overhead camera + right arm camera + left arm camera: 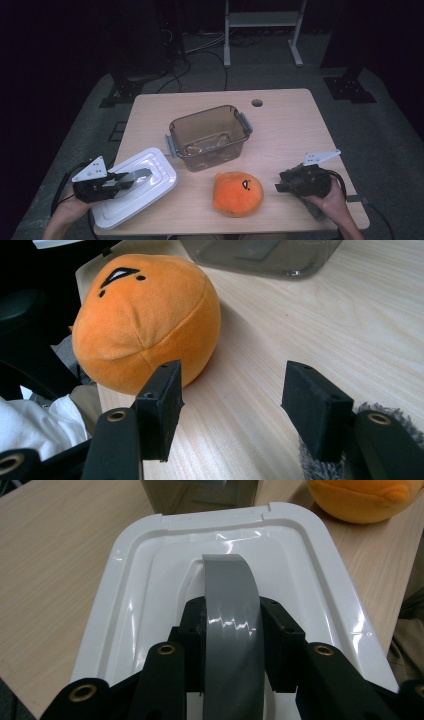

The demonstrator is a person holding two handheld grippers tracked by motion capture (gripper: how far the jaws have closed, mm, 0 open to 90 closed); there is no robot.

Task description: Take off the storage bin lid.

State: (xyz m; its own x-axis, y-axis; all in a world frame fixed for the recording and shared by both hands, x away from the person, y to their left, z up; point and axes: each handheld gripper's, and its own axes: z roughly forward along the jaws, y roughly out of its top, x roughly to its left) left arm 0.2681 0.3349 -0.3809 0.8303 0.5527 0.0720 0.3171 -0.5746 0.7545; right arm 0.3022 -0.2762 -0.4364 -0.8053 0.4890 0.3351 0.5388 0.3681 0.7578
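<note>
One lid, one clear bin and one orange plush are seen on the desk. The lid lies at the near left, with the bin far of it at centre. The left tool is held level over the lid, its jaws clamped on the grey handle. The right tool is held low at the near right, pointed left at the plush, its jaws parted and empty.

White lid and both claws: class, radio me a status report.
Left claw shut on the lid's grey handle, white lid on the table. Right claw open, empty, beside orange plush. Brown bin uncovered, nothing in the way.
</note>
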